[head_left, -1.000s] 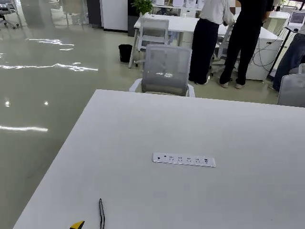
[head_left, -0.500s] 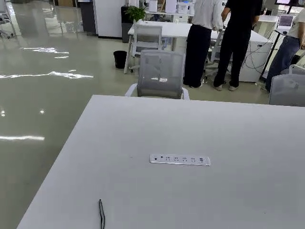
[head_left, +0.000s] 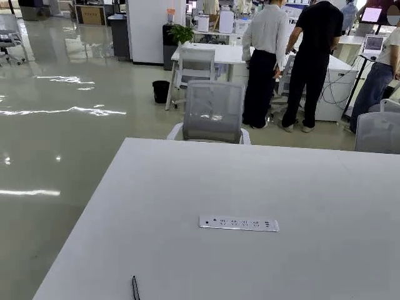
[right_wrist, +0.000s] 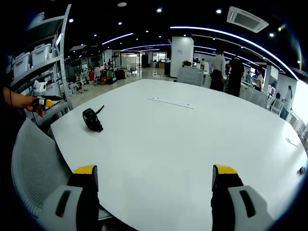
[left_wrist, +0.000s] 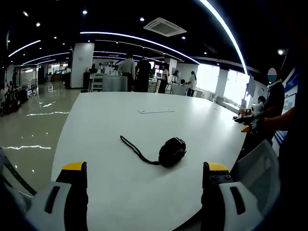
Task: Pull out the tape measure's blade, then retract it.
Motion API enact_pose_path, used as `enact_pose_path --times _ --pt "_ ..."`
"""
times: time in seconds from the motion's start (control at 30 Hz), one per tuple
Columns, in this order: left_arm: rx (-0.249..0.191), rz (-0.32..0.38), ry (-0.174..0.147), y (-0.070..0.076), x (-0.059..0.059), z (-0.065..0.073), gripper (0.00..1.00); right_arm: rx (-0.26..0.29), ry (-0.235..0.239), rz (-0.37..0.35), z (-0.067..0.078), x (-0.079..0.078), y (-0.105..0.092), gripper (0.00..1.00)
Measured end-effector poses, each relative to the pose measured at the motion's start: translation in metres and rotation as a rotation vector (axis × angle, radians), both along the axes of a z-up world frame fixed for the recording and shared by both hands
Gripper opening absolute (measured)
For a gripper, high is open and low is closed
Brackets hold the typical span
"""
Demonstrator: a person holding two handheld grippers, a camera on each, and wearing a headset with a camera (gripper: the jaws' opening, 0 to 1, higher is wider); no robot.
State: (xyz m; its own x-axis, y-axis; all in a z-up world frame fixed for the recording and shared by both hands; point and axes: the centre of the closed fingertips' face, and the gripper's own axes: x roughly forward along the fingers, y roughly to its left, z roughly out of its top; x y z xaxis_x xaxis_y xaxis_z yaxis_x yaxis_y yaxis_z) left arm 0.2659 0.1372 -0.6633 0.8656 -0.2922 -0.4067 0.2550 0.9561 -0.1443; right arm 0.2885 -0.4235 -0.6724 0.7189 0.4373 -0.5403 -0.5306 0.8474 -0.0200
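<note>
Two spread, empty: left tool (left_wrist: 145,167), right tool (right_wrist: 155,169) | tape measure (left_wrist: 172,151) lies on surface (left_wrist: 120,110), apart from both | power strip (head_left: 239,223) mid-surface.

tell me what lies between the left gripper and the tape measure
Bare white table, seen in the left gripper view: nothing sits between the open left gripper and the tape measure, whose strap trails toward the view's left.
</note>
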Motion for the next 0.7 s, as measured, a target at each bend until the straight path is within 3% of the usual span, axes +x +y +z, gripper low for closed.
enact_pose_path --times 0.2,0.6,0.67,0.7 --pt "-0.020 0.027 -0.010 0.011 -0.004 0.005 0.99 0.000 0.004 -0.034 -0.001 -0.012 -0.010 1.00" --pt "-0.003 -0.021 0.005 -0.003 -0.011 -0.001 0.99 0.001 0.024 -0.034 -0.014 -0.030 -0.005 1.00" --pt "-0.021 -0.005 -0.006 -0.001 -0.011 -0.001 0.99 0.009 0.018 -0.055 -0.013 -0.028 -0.009 1.00" --pt "-0.035 -0.001 0.003 -0.001 -0.012 -0.004 0.99 0.023 0.017 -0.070 -0.013 -0.027 -0.010 1.00"
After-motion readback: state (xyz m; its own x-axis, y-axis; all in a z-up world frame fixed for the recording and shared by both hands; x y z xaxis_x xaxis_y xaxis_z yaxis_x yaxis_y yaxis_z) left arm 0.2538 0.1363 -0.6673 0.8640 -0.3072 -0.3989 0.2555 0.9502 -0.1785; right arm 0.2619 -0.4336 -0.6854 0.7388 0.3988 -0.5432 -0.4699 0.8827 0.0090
